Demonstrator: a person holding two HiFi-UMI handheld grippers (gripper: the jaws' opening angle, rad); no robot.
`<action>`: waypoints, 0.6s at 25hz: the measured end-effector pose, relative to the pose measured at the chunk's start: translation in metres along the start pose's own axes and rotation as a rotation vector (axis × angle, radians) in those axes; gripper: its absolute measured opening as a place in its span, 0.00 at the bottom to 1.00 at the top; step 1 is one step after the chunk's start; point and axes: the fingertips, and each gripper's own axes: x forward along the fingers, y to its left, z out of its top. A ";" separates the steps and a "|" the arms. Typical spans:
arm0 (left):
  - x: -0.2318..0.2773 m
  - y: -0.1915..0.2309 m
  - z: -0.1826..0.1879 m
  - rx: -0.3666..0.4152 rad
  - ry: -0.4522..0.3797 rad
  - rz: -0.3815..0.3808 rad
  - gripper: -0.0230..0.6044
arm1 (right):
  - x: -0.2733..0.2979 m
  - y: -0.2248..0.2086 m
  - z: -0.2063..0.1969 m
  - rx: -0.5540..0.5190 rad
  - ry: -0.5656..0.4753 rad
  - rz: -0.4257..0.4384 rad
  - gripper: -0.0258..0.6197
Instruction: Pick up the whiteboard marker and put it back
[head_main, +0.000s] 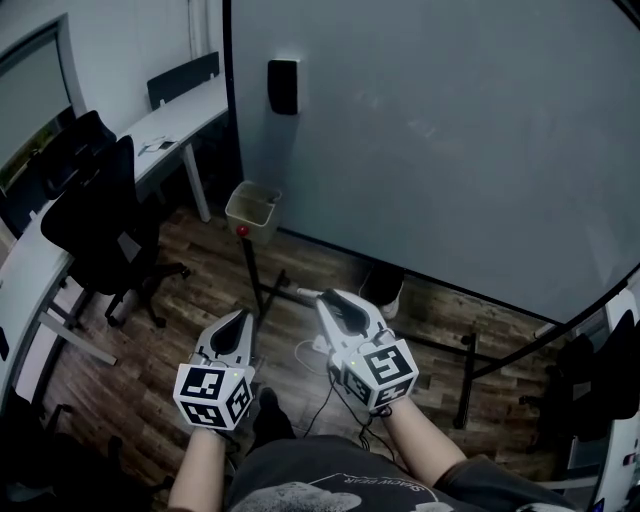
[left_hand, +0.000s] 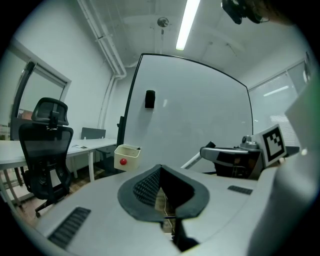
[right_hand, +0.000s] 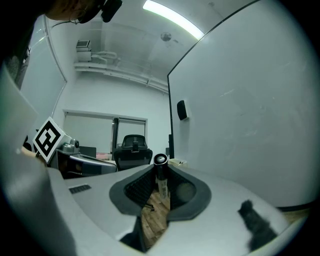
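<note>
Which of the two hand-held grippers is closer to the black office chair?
Left. The left gripper sits right of the black office chair in the head view, apart from it. The right gripper, holding the whiteboard marker, is farther right still.

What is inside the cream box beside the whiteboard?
In the head view the cream box is open-topped and nothing shows inside, though its floor is dim. In the left gripper view its walls hide the inside; only a red dot shows on its front.
</note>
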 end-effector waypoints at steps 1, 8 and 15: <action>0.005 0.005 0.002 0.001 0.000 -0.001 0.06 | 0.007 -0.002 0.002 -0.004 0.000 0.000 0.16; 0.044 0.047 0.021 0.002 -0.015 0.008 0.06 | 0.064 -0.022 0.020 -0.029 -0.025 0.006 0.16; 0.084 0.081 0.045 0.014 -0.029 0.006 0.06 | 0.119 -0.041 0.045 -0.092 -0.052 0.008 0.17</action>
